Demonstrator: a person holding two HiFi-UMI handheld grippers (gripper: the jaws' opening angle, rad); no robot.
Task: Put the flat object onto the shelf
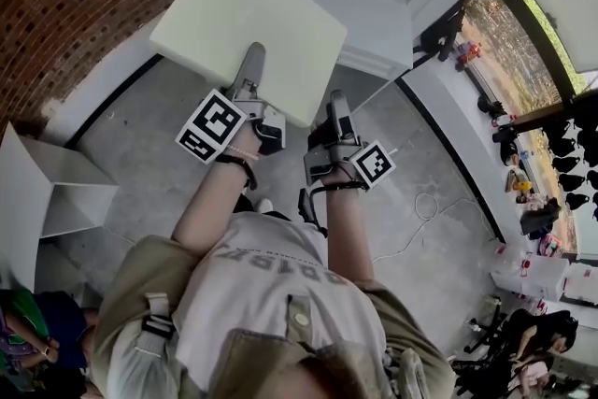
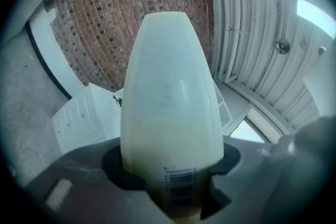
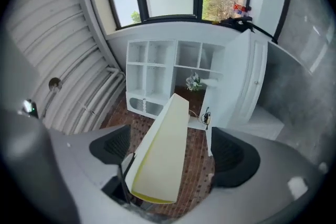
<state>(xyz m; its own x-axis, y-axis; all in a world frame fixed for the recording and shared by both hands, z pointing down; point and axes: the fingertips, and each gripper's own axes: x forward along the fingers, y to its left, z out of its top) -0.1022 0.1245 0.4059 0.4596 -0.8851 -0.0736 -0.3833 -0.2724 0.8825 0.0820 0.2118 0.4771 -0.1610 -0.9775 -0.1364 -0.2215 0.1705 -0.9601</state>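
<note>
Clearly the carrying step is in hand: the board is up in the air and not yet on the white shelf [image 3: 152, 42], which stands in the upper middle of the right gripper view, well apart from it. Its upper compartments look bare from here; what sits in the lower left one I cannot tell. The flat object [image 1: 248, 23], a pale board, fills the upper middle of the head view, tilted above the grey floor [image 1: 159, 135]. The left hand-held gripper [image 1: 250, 70] pinches its near edge, and the board runs straight out between the jaws. The right hand-held gripper [image 1: 336, 107], by the board's lower right corner, has its jaws spread wide; the board passes slantwise between them but the pads do not press on it. Next, I'd judge, the right one should clamp on for a steadier hold, then the board wants levelling and carrying to a compartment. A barcode label [image 2: 178, 186] sits right at the left grip, and a small vase of flowers [image 3: 193, 81] stands just below the compartments
</note>
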